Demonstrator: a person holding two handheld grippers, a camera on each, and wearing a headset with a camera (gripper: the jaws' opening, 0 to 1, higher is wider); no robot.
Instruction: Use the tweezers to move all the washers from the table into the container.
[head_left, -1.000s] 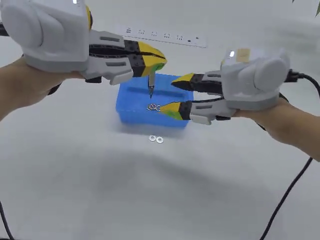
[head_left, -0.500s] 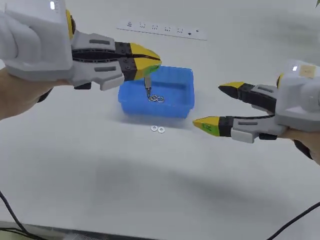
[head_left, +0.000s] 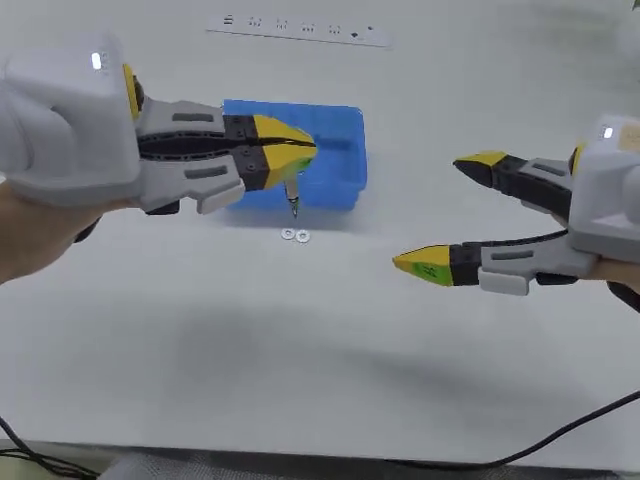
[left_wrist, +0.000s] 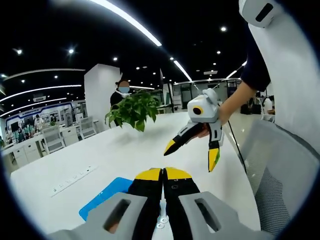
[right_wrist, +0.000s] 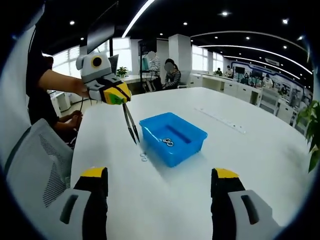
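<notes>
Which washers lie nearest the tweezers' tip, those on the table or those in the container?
The two washers on the table, close by the tweezers tip, outside the container.

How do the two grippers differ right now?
The left gripper is shut on the tweezers; the right gripper is wide open and holds nothing. The left gripper hangs by the container, its tweezers pointing down near two washers; the right gripper is off to the side over bare table. Both have yellow tips.

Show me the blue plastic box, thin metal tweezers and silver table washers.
blue plastic box (right_wrist: 190, 149): right gripper view, near wall.
thin metal tweezers (head_left: 293, 200): head view, lower shaft.
silver table washers (head_left: 288, 234): head view, left washer's ring.
</notes>
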